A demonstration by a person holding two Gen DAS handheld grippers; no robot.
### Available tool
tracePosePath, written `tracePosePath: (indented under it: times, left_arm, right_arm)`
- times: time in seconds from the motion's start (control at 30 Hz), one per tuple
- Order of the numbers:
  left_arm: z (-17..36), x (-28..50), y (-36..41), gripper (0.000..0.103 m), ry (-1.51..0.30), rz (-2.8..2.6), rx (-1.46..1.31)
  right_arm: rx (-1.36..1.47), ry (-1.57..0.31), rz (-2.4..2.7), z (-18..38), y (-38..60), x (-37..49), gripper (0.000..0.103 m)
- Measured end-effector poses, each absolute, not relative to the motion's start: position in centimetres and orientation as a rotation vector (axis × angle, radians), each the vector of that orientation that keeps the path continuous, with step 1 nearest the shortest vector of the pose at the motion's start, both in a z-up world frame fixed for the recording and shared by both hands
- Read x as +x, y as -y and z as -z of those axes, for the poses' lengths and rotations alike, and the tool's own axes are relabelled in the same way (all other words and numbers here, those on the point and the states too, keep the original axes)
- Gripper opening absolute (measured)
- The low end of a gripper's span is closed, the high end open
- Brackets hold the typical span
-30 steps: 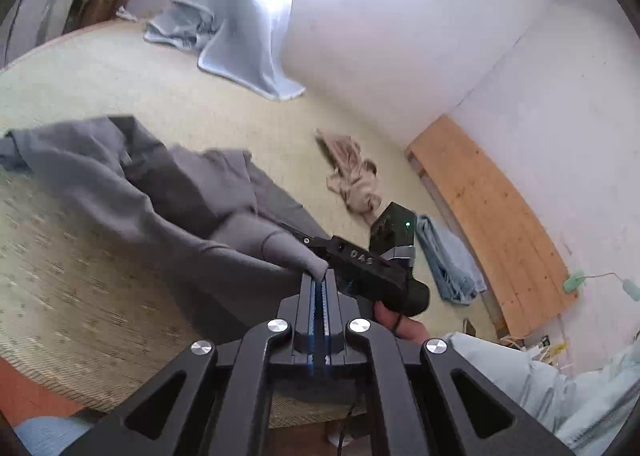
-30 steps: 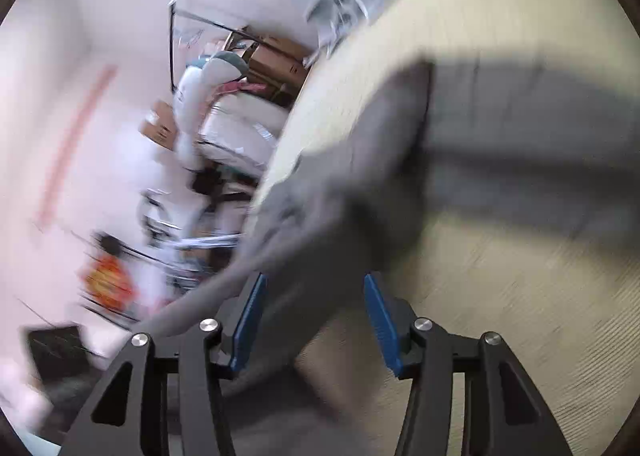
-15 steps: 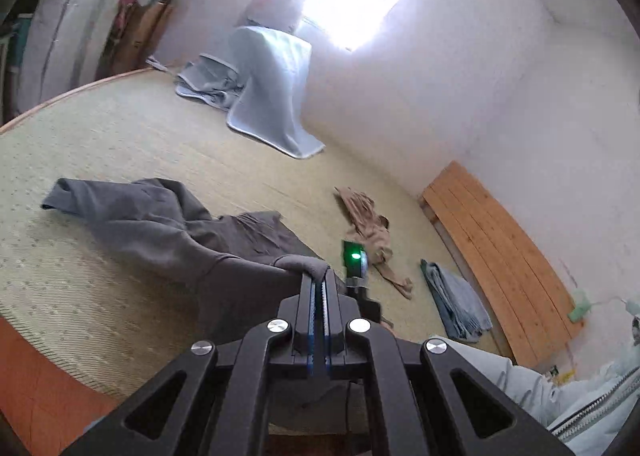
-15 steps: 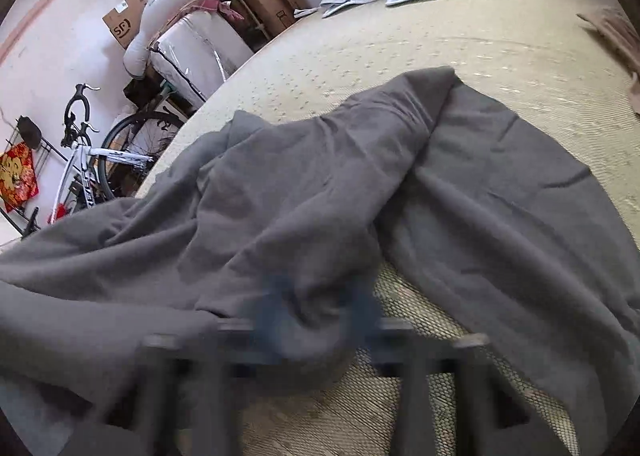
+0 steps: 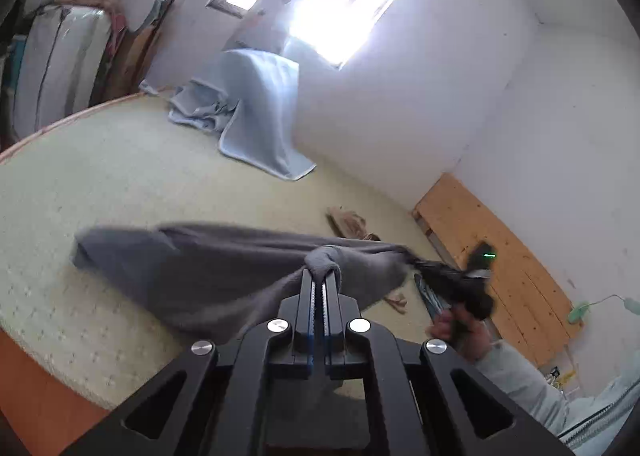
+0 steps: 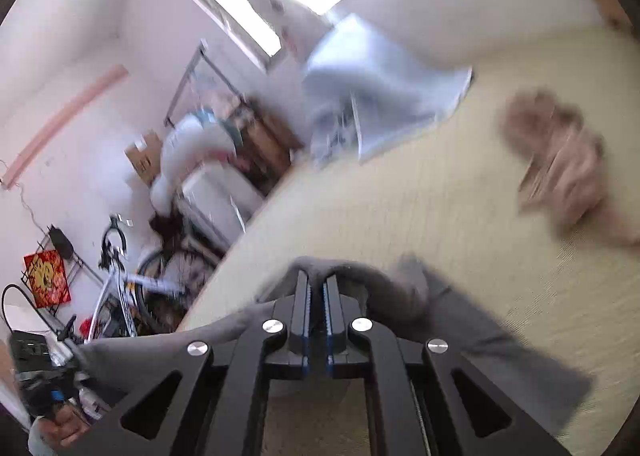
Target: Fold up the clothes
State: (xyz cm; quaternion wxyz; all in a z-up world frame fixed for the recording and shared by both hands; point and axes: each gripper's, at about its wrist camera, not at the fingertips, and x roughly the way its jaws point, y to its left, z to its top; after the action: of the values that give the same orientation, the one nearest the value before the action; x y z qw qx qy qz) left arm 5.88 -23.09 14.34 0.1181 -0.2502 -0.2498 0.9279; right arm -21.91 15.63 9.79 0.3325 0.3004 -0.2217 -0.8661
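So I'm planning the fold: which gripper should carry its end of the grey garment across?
Left gripper, probably: its shut grip has grey garment spread out on the woven mat ahead.

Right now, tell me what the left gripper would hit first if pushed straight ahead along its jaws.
The left gripper is already shut on the bunched grey fabric garment, so that comes first. Beyond it, probably the pale woven mat, though depth is unclear.

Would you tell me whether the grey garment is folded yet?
Not folded: the grey garment hangs stretched between the left hand-held gripper and right hand-held gripper.
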Motion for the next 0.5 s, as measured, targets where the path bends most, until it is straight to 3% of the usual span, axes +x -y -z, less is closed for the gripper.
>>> tracePosePath:
  times: [0.27,0.37,0.5]
  left_arm:
    - [-18.2,0.1,19.7,0.001,0.491,-2.671,-0.684]
    - [-17.0,-4.1,18.2,0.001,0.438,-2.630,-0.780]
    - [-11.7,-9.2,16.1,0.002,0.395,-2.591,-0.988]
  right_arm:
    - [0.448,0.515,2.457,-22.6,-24.9,-12.8,0.004]
    - [0.444,0.468,2.532,-23.7,-26.3,-10.7,0.004]
    - [0.635,0.386,2.637,-20.0,-27.5,-11.8,0.005]
